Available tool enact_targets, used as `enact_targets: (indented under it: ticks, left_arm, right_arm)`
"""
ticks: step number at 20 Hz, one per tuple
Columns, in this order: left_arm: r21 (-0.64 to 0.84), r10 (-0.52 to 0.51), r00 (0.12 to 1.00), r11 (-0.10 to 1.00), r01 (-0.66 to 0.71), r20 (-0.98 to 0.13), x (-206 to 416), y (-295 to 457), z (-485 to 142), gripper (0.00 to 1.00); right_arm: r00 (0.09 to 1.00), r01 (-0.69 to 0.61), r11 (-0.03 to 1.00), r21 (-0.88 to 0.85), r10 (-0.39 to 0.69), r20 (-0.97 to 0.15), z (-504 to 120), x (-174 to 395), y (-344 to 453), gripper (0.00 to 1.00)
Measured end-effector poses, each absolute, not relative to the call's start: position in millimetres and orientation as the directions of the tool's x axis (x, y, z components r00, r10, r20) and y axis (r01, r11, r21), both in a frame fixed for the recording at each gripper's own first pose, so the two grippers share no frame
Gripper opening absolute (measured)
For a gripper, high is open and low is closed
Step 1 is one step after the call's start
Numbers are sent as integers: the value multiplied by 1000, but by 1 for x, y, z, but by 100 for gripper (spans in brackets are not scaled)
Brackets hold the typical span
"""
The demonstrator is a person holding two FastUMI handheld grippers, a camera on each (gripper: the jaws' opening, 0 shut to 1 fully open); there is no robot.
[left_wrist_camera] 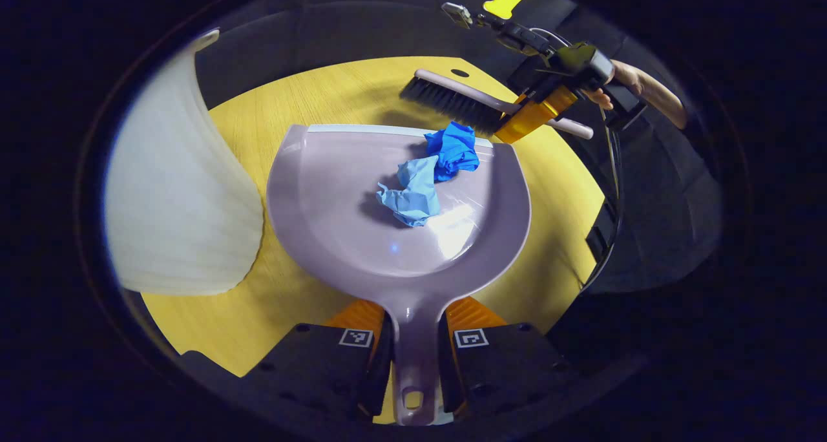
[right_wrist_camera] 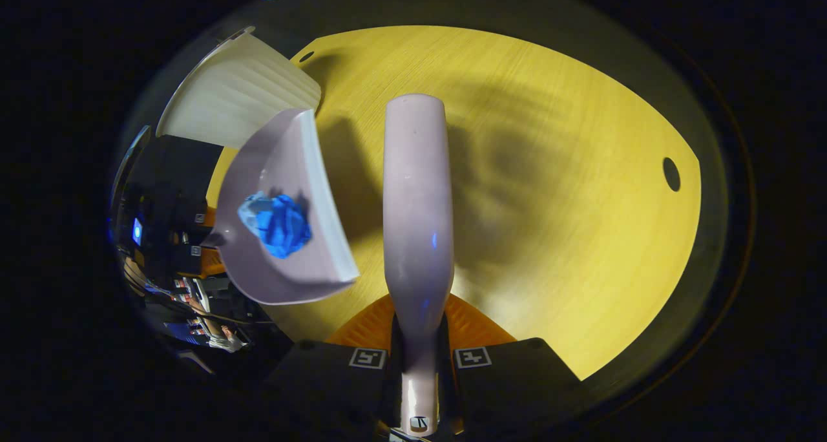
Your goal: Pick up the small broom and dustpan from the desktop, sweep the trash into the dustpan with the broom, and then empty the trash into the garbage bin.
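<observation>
My left gripper (left_wrist_camera: 413, 355) is shut on the handle of the pale lilac dustpan (left_wrist_camera: 342, 209), which is held out over the yellow desktop (left_wrist_camera: 303, 99). Two crumpled blue paper balls (left_wrist_camera: 433, 170) lie in the pan near its front lip. Beyond that lip the small broom (left_wrist_camera: 452, 99), with black bristles and a pale handle, is gripped by the right gripper (left_wrist_camera: 533, 112), held by a hand. In the right gripper view my right gripper (right_wrist_camera: 420, 358) is shut on the broom's handle (right_wrist_camera: 417, 216). The dustpan (right_wrist_camera: 271, 190) with the blue paper (right_wrist_camera: 278, 225) sits to its left.
A white ribbed garbage bin (left_wrist_camera: 174, 196) stands at the left, close beside the dustpan; it shows as the bin (right_wrist_camera: 239, 93) at upper left in the right gripper view. The desktop (right_wrist_camera: 568, 190) has a cable hole (right_wrist_camera: 671, 174) near its right edge.
</observation>
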State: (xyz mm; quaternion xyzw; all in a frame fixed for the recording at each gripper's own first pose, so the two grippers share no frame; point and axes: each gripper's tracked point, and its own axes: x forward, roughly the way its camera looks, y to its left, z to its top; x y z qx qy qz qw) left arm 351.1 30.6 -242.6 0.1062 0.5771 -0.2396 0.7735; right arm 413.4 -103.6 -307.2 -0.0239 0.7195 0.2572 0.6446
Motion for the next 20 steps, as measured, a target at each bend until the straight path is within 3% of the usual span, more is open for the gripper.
enact_targets:
  ticks: [4,8,10,16,20]
  left_arm:
    - [-58,-211,258,866,497,-943,311,42,-152,29]
    - [-23,-167,328,916,401,-930,308,60,-76,29]
    - [12,-111,353,945,328,-929,324,88,-51,29]
    - [206,140,302,958,199,-943,409,195,-26,30]
    - [332,271,266,917,220,-925,487,247,-27,29]
  right_arm:
    - [-143,-346,875,339,308,-941,-300,393,-109,24]
    - [-122,-338,866,370,349,-929,-294,394,-112,24]
    - [-111,-311,856,413,399,-910,-290,394,-121,24]
    - [-80,-279,831,482,480,-874,-292,388,-136,24]
    - [-51,-258,819,513,519,-853,-288,396,-147,24]
